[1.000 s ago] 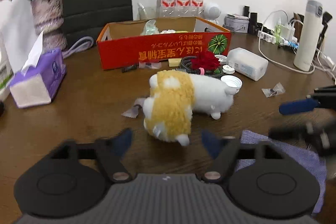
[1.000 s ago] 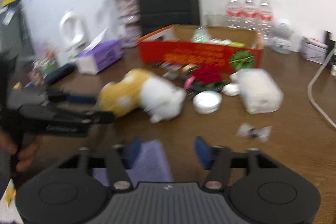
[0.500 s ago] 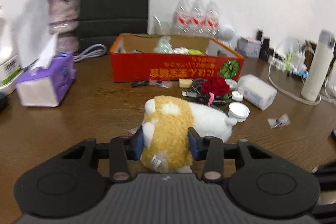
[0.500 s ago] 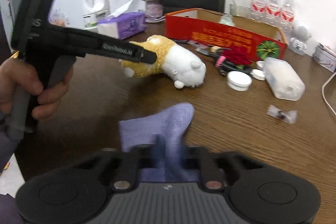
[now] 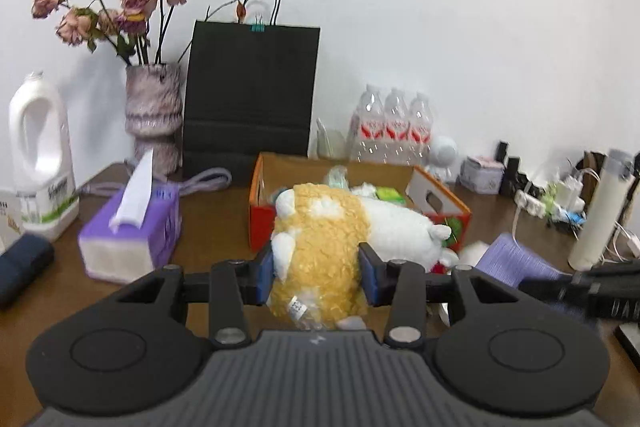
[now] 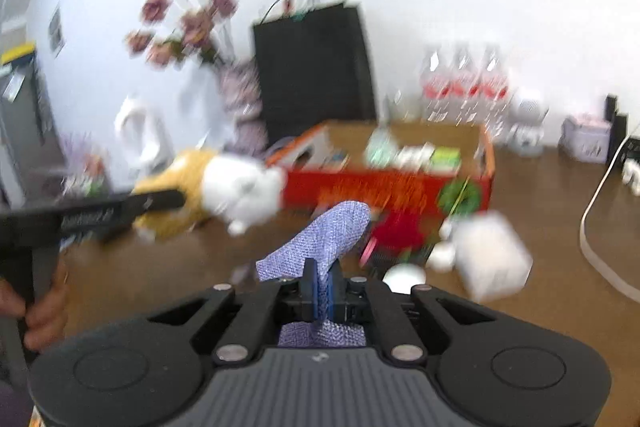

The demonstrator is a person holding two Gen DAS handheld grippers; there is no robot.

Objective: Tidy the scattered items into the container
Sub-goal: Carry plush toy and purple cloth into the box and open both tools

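In front of the open orange-red cardboard box (image 5: 436, 197), clamped by its yellow half between the blue pads of the left gripper (image 5: 318, 277): a fluffy yellow-and-white plush toy (image 5: 332, 239), lifted off the brown wooden table (image 5: 216, 227) and hanging just short of the box's near wall, white end toward the box. To the right of the box's front, pinched tight in the nearly closed right gripper (image 6: 322, 289): a lavender woven cloth (image 6: 320, 245), free end sticking up and forward, also off the table.

Inside the box, already stowed: a pale green crinkled wrapper (image 6: 380, 147), a bright green packet (image 6: 444, 157) and some white bits too blurred to name. So, partly done, judging by that.

Against the box's front wall, not yet tidied: a dark red rose-like object (image 6: 400, 233) with a coiled cable under it, a round white lid (image 6: 404, 275), a smaller white cap (image 6: 442, 255) and a frosted white rectangular plastic case (image 6: 492, 257). Probably more small pieces hidden behind the plush and the cloth.

Left of the box, likely no part of the job: a purple tissue box (image 5: 132, 231); behind the box, a black paper bag (image 5: 252, 99).

Next, by the look of it: carry both over the rim and let go, then back for the litter in front.
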